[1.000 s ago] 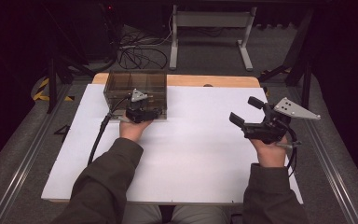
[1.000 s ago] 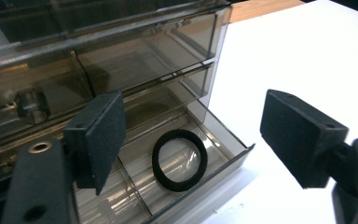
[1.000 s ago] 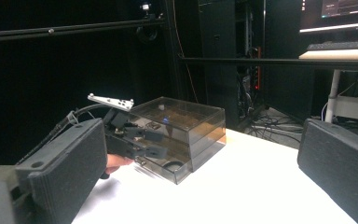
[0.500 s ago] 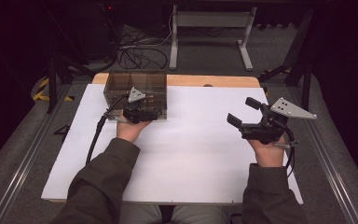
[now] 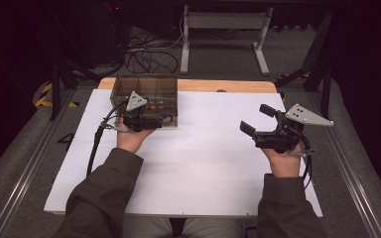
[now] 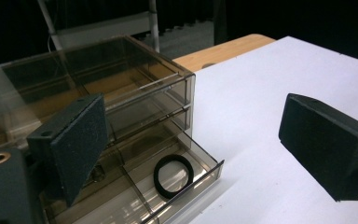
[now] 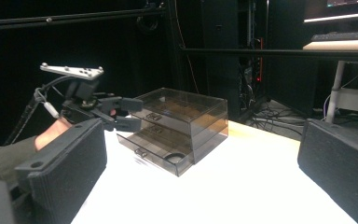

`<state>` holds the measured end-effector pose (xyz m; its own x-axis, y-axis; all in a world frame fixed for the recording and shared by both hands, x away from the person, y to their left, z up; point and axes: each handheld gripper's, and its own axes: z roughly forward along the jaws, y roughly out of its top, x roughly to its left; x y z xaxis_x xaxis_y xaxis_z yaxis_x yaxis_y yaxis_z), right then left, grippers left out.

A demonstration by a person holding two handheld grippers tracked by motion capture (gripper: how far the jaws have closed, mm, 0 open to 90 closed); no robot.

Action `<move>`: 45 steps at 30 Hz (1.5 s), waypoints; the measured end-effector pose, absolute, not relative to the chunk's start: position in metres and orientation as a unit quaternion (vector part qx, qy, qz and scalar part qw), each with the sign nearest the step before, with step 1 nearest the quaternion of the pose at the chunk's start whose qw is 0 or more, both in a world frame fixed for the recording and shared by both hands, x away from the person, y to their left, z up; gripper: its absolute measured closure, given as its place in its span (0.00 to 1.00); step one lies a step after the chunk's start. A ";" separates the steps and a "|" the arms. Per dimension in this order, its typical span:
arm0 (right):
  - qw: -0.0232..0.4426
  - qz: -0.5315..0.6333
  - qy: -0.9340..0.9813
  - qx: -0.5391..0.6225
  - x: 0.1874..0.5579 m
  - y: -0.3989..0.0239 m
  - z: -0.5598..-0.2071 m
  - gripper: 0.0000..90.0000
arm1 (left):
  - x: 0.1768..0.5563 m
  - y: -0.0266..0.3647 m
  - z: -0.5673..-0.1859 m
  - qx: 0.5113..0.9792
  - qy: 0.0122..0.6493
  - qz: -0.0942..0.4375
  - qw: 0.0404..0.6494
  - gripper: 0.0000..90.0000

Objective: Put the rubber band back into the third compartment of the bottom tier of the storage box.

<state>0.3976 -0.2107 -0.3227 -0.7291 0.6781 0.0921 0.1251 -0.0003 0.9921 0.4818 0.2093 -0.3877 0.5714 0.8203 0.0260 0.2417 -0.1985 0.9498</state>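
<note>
A smoky clear drawer box (image 5: 146, 89) stands at the table's far left. Its bottom drawer (image 6: 186, 179) is pulled out, and a black ring (image 6: 173, 170) lies flat in the drawer's front compartment. My left gripper (image 5: 156, 119) hovers at the box's front, above the drawer. Its jaws have just been opening and now stand wide apart (image 6: 191, 121) with nothing between them. My right gripper (image 5: 255, 119) is held open and empty over the right side of the table, pointing toward the box (image 7: 186, 116). From there the ring (image 7: 173, 157) and the left gripper (image 7: 121, 114) are in sight.
A white sheet (image 5: 203, 163) covers the table, with a wooden edge (image 5: 228, 85) at the back. Behind the table are a metal stand (image 5: 223, 29) and loose cables (image 5: 149, 52) on the floor. The left gripper's cable (image 5: 95, 144) trails down the table's left side.
The left gripper has lifted a little and shifted slightly left at the box's front. The right gripper has kept still.
</note>
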 end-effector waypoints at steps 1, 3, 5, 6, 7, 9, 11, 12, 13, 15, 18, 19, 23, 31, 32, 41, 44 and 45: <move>0.215 0.641 0.674 0.299 0.398 -0.211 -0.323 0.02 | 0.480 0.210 -0.386 0.720 0.367 0.281 0.518 0.10; 0.215 0.640 0.674 0.298 0.398 -0.211 -0.323 0.02 | 0.476 0.212 -0.383 0.717 0.364 0.281 0.525 0.10; 0.212 0.642 0.674 0.297 0.398 -0.210 -0.324 0.02 | 0.473 0.214 -0.381 0.714 0.358 0.282 0.531 0.10; 0.211 0.643 0.674 0.297 0.398 -0.210 -0.324 0.02 | 0.471 0.215 -0.379 0.713 0.357 0.282 0.534 0.10; 0.211 0.643 0.675 0.295 0.398 -0.210 -0.323 0.02 | 0.469 0.216 -0.378 0.712 0.354 0.281 0.537 0.10; 0.208 0.645 0.674 0.294 0.398 -0.209 -0.323 0.02 | 0.467 0.217 -0.377 0.712 0.352 0.281 0.538 0.09; 0.208 0.646 0.674 0.291 0.398 -0.208 -0.324 0.02 | 0.464 0.218 -0.375 0.711 0.350 0.279 0.541 0.09; 0.207 0.646 0.675 0.292 0.398 -0.208 -0.324 0.02 | 0.463 0.219 -0.375 0.712 0.348 0.280 0.542 0.09; 0.207 0.645 0.675 0.292 0.398 -0.208 -0.324 0.02 | 0.462 0.220 -0.374 0.711 0.348 0.280 0.544 0.09; 0.207 0.645 0.675 0.292 0.398 -0.208 -0.324 0.02 | 0.459 0.222 -0.372 0.709 0.346 0.279 0.548 0.09; 0.207 0.644 0.675 0.293 0.398 -0.208 -0.324 0.02 | 0.454 0.224 -0.369 0.706 0.342 0.280 0.553 0.09; 0.206 0.646 0.674 0.293 0.398 -0.208 -0.324 0.02 | 0.453 0.225 -0.369 0.705 0.340 0.280 0.555 0.09; 0.205 0.646 0.675 0.292 0.398 -0.207 -0.324 0.02 | 0.446 0.227 -0.367 0.703 0.334 0.281 0.561 0.09; 0.203 0.647 0.674 0.293 0.397 -0.207 -0.324 0.02 | 0.436 0.229 -0.364 0.706 0.325 0.276 0.566 0.08; 0.204 0.646 0.675 0.292 0.397 -0.207 -0.324 0.02 | 0.434 0.229 -0.363 0.706 0.324 0.276 0.567 0.08; 0.203 0.644 0.676 0.294 0.398 -0.206 -0.325 0.02 | 0.422 0.234 -0.362 0.696 0.321 0.276 0.580 0.08; 0.204 0.643 0.676 0.294 0.398 -0.206 -0.326 0.02 | 0.418 0.235 -0.362 0.696 0.318 0.277 0.581 0.08; 0.205 0.643 0.677 0.294 0.398 -0.206 -0.326 0.02 | 0.417 0.234 -0.362 0.696 0.317 0.278 0.582 0.08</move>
